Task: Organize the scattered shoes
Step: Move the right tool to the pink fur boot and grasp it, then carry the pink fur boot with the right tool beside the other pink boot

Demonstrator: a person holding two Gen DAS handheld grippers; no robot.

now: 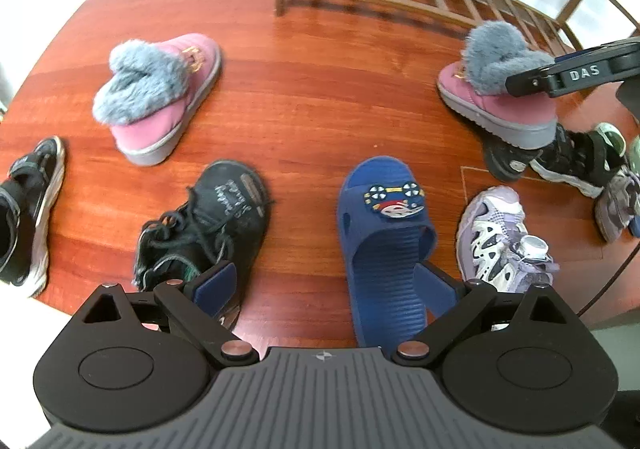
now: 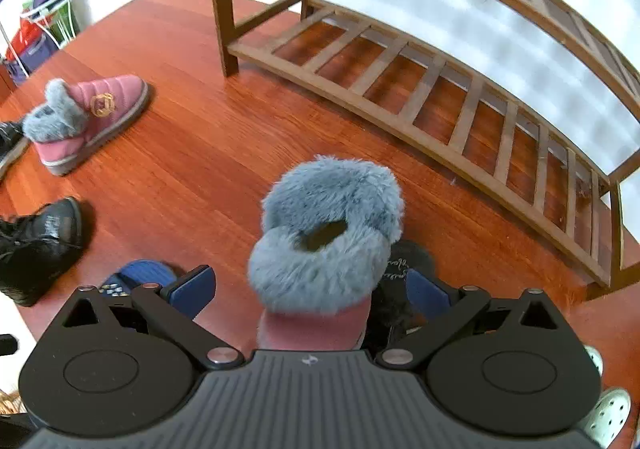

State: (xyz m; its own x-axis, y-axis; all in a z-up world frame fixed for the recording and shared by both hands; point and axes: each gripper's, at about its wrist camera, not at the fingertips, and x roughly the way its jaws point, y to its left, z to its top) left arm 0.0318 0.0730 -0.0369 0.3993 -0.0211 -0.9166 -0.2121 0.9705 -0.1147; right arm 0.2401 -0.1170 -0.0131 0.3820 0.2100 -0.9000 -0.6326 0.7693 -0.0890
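Right wrist view: a pink fur-lined boot [image 2: 320, 249] is seen between the spread right tongs [image 2: 308, 289], not gripped.

Both pads stand clear of the boot, so these tongs are released. The boot stands upright on the worktop [image 2: 192, 153], just in front of the wooden shoe rack [image 2: 440, 89], its long axis pointing away toward the rack. The left tongs [image 1: 326, 281] are spread open too, over a blue slipper [image 1: 384, 233], and nothing is held. The second pink boot [image 1: 160, 97] lies well apart, nearer the left hand.
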